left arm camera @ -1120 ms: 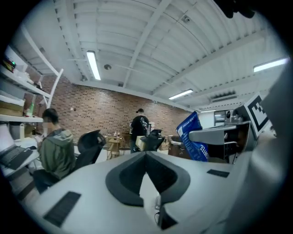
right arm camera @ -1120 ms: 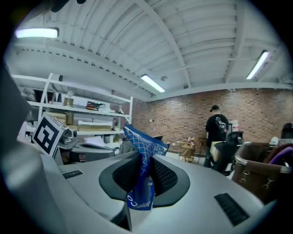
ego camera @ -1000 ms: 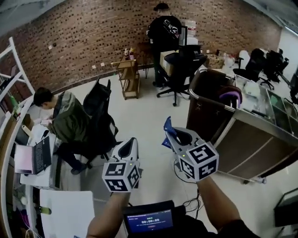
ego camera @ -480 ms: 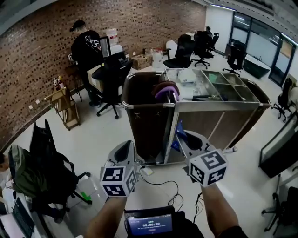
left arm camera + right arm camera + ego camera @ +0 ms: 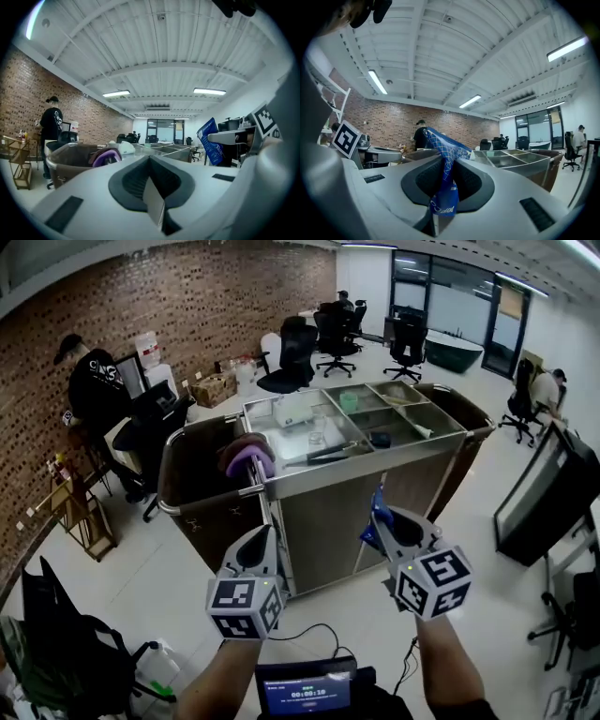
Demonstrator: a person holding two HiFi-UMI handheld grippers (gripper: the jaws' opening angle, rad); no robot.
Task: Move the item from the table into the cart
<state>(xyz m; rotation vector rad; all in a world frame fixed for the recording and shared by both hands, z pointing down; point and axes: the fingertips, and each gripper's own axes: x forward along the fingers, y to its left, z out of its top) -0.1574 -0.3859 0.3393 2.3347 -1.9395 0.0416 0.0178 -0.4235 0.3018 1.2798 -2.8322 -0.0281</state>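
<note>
The blue packet (image 5: pixel 445 187) is pinched in the clamped jaws of the right gripper (image 5: pixel 384 519), just short of the cart (image 5: pixel 356 470). It should probably be lifted clear of the rim and over a tray compartment before release. The left gripper (image 5: pixel 257 538) is closed on nothing.

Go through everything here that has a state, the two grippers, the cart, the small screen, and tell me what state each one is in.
left gripper: shut, nothing between its jaws.
right gripper: shut on the blue packet.
blue packet: pinched, held in the air short of the cart.
cart: top compartments uncovered, a few items inside.
dark bin at the cart's end: open on top, purple item at its rim.
screen: lit.
</note>
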